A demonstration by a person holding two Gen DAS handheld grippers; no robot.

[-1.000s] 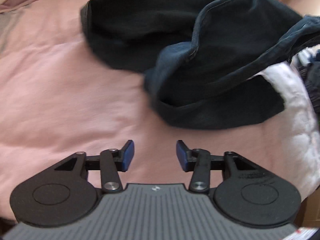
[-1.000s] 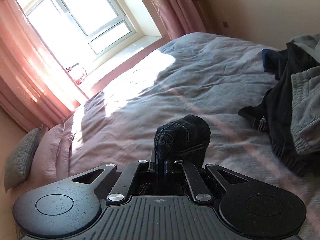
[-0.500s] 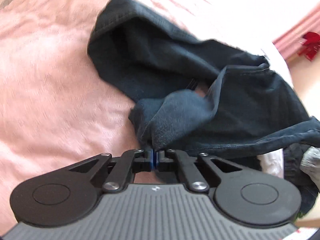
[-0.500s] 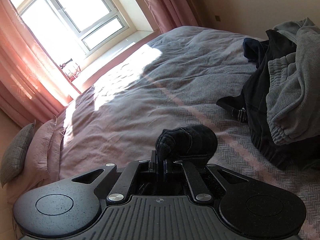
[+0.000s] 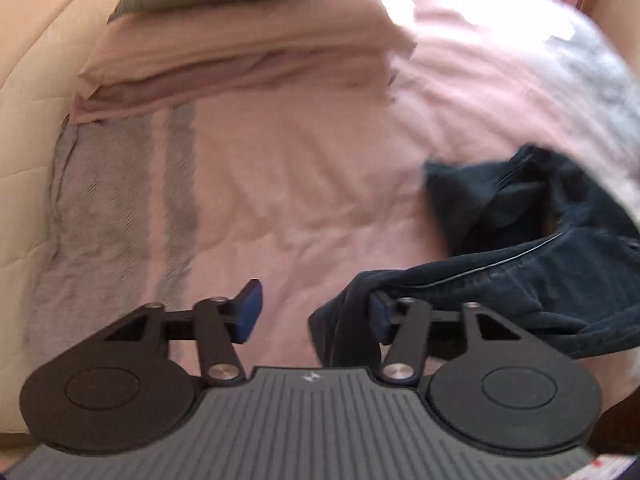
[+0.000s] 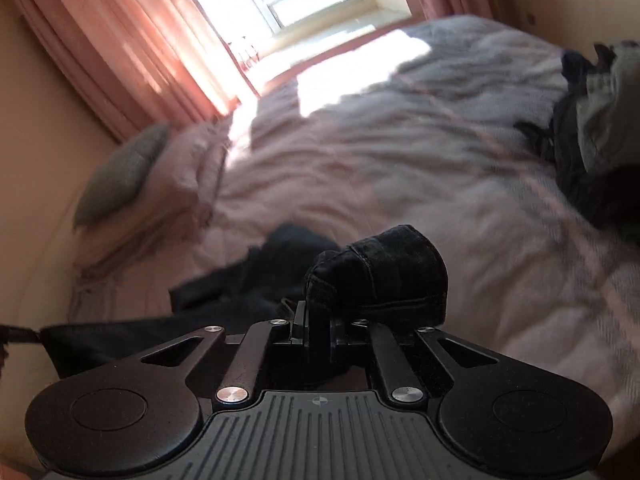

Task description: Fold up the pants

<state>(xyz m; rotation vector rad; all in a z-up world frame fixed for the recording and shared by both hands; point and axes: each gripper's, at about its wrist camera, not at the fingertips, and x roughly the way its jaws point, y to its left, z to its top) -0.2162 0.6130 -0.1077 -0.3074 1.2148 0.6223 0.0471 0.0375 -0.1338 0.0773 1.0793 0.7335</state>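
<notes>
Left gripper [image 5: 314, 312] was opening, pants [image 5: 520, 272] draped on one finger; right gripper [image 6: 316, 324] pinched pants over the bed [image 5: 300, 180].

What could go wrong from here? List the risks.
1. The left gripper is opening, and the dark pants only drape over one finger, so that end may slip onto the pink bedspread bunched.
2. The right gripper pinches just a small wad of fabric, which could pull free.
3. The clothes pile lies close enough to tangle.
</notes>
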